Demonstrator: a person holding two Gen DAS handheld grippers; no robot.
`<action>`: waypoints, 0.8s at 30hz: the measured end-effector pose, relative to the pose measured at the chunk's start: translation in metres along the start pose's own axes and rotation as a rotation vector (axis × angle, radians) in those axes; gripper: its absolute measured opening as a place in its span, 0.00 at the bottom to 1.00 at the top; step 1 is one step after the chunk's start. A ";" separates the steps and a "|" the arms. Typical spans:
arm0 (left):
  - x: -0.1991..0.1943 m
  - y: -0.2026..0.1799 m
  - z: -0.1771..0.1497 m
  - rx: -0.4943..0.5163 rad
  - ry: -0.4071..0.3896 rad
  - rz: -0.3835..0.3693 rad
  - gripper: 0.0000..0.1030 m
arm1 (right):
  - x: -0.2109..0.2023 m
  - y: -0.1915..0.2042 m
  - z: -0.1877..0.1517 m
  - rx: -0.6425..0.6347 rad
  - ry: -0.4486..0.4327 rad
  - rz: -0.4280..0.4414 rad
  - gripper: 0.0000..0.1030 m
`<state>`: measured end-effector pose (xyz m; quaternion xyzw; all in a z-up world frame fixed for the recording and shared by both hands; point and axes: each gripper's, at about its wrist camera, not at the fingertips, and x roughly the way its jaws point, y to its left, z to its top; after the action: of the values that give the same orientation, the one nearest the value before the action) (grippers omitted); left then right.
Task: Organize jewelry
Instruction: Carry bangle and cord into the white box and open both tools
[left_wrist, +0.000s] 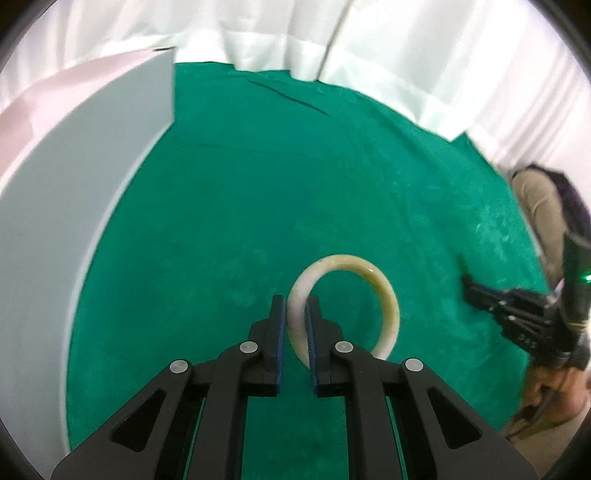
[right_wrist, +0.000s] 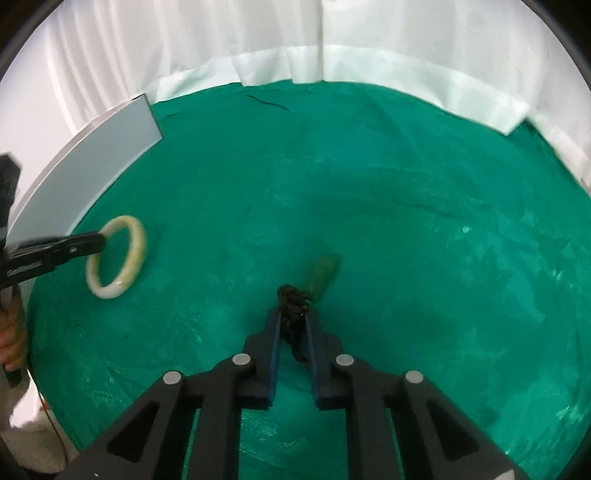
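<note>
A pale jade bangle (left_wrist: 384, 295) with a yellowish patch stands tilted off the green cloth, and my left gripper (left_wrist: 297, 302) is shut on its near-left rim. From the right wrist view the same bangle (right_wrist: 127, 254) hangs at the left with the left gripper (right_wrist: 101, 240) clamped on its edge. My right gripper (right_wrist: 293, 314) is shut on a dark braided cord (right_wrist: 291, 306); a blurred greenish pendant or tassel (right_wrist: 321, 273) trails from the cord beyond the fingertips. In the left wrist view the right gripper (left_wrist: 467, 284) shows at the far right, blurred.
Green velvet cloth (right_wrist: 406, 221) covers the table. A grey-white box wall (left_wrist: 92, 177) stands at the left, seen also as a box wall (right_wrist: 99, 162) in the right view. White curtain (left_wrist: 406, 44) hangs behind. A person's hand (right_wrist: 11, 332) holds the left tool.
</note>
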<state>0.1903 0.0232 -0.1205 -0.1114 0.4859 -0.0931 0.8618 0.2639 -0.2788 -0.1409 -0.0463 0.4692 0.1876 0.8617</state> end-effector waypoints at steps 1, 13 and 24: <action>-0.008 0.004 -0.001 -0.020 -0.006 -0.015 0.08 | -0.003 -0.001 0.000 0.012 -0.005 0.007 0.12; -0.179 0.034 -0.007 -0.150 -0.202 -0.107 0.09 | -0.105 0.054 0.050 -0.040 -0.180 0.274 0.10; -0.293 0.176 -0.027 -0.377 -0.312 0.185 0.09 | -0.131 0.247 0.132 -0.263 -0.192 0.681 0.10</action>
<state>0.0269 0.2684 0.0560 -0.2380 0.3643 0.0966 0.8952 0.2141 -0.0533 0.0646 0.0201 0.3468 0.5253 0.7768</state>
